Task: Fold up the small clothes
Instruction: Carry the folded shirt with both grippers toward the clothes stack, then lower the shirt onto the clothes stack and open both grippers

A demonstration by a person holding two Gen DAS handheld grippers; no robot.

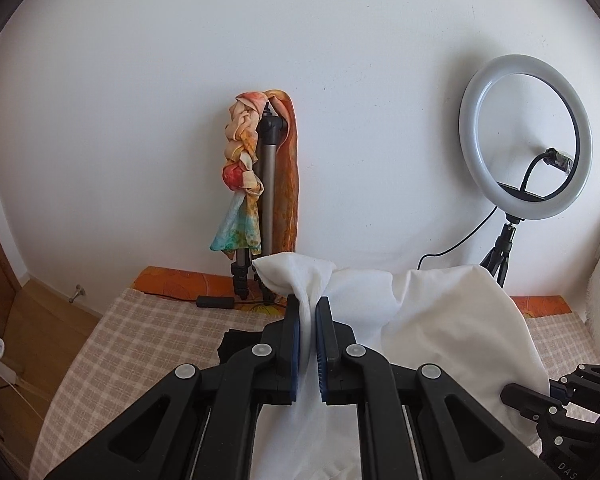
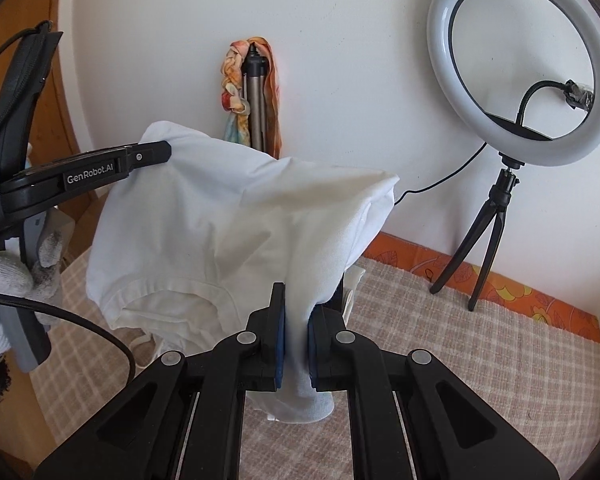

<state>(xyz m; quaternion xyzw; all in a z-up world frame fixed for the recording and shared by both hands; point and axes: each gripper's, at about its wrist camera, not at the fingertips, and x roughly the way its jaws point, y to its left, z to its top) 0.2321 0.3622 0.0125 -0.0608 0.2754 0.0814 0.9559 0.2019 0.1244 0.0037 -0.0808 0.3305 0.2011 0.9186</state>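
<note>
A small white garment [image 1: 452,320] hangs in the air between both grippers, above the checked bed cover [image 1: 148,344]. My left gripper [image 1: 309,312] is shut on one bunched corner of it. My right gripper [image 2: 296,308] is shut on another edge of the same white garment [image 2: 204,224], which drapes to the left with its hem hanging down. The left gripper also shows in the right wrist view [image 2: 156,152] at the garment's far left corner. The right gripper shows at the lower right of the left wrist view [image 1: 568,404].
A ring light on a small tripod [image 2: 520,60] stands at the back right by the white wall. A folded tripod draped with a colourful scarf [image 1: 256,184] leans on the wall. A dark cloth [image 1: 236,344] lies on the cover. Wooden furniture [image 1: 32,320] is at left.
</note>
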